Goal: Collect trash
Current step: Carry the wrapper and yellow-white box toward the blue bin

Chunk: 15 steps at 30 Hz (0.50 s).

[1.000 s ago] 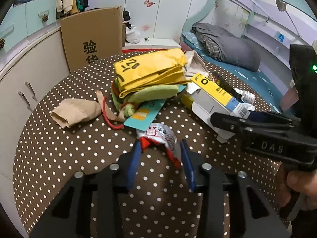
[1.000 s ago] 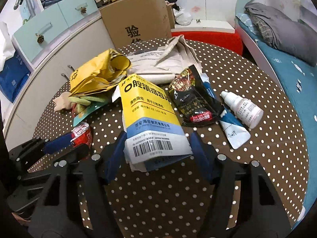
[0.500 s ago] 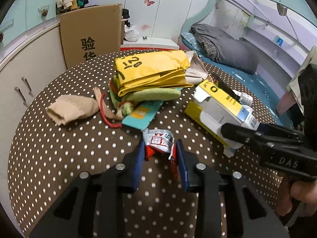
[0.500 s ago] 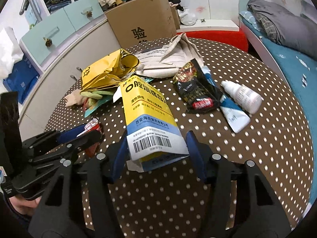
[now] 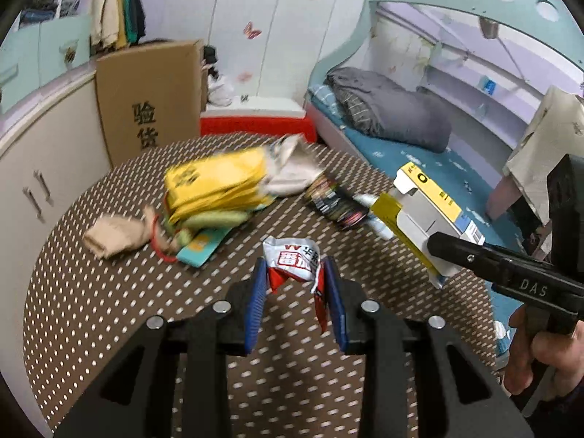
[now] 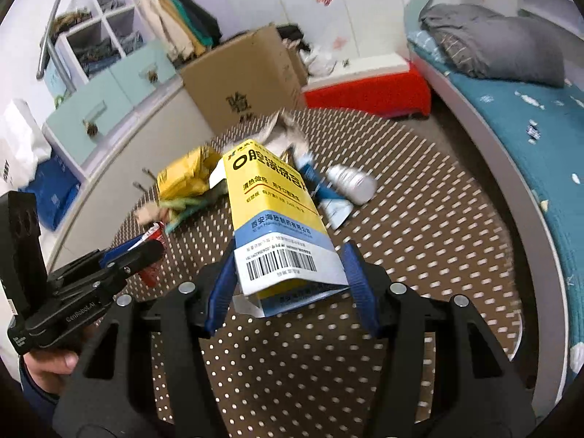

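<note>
My left gripper (image 5: 295,284) is shut on a crumpled red and white wrapper (image 5: 294,261) and holds it above the brown dotted round table (image 5: 91,310). My right gripper (image 6: 288,277) is shut on a yellow, blue and white medicine box (image 6: 273,219), lifted off the table; the box also shows in the left wrist view (image 5: 427,215). The left gripper with the wrapper shows at the left of the right wrist view (image 6: 146,252).
On the table lie a yellow bag (image 5: 215,182), a beige cloth (image 5: 116,237), a teal card (image 5: 202,248), a dark snack packet (image 5: 335,200), a white bottle (image 6: 350,182) and a tube (image 6: 328,197). A cardboard box (image 5: 146,98) stands behind; a bed (image 5: 401,138) is at the right.
Both grippers have risen from the table with their loads. The wrapper and the medicine box are now lifted off the cloth, and the table's litter looks farther away.
</note>
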Each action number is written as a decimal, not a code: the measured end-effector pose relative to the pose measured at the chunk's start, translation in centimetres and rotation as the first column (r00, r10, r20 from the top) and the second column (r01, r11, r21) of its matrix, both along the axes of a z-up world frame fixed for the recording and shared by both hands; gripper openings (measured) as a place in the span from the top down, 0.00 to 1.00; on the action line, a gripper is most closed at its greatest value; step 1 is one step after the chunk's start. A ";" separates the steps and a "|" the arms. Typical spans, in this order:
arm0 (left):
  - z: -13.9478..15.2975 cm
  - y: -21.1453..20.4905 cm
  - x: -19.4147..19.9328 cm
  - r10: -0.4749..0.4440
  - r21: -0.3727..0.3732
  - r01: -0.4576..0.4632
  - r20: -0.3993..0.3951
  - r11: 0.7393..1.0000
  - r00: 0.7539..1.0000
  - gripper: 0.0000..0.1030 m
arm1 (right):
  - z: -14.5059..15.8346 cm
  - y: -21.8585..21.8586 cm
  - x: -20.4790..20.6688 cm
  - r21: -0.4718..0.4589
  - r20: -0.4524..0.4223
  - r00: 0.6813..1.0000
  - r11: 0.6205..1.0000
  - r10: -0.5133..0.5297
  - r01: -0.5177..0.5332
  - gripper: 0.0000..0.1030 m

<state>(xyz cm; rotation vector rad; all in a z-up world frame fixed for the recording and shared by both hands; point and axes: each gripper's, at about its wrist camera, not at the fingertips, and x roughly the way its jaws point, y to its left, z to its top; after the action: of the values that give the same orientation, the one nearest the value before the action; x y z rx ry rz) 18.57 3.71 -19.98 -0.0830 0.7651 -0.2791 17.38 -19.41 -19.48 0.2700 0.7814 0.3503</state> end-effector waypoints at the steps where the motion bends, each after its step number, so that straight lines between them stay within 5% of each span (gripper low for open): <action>1: 0.7 -0.7 -0.1 -0.010 0.002 0.010 0.016 1.000 1.000 0.70 | 0.7 -0.7 -0.3 0.007 0.017 1.000 1.000 -0.011 0.011 0.46; 15: 6.4 -11.0 -1.4 -0.154 0.014 0.153 0.149 0.988 0.977 0.70 | 6.0 -13.1 -5.3 0.102 0.156 0.959 0.970 -0.235 0.221 0.46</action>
<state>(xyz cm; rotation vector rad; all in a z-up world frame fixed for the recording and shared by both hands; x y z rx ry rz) 17.18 -7.24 -13.61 0.0001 0.6233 -0.4263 12.10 -32.51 -13.51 0.4006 0.5634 0.1847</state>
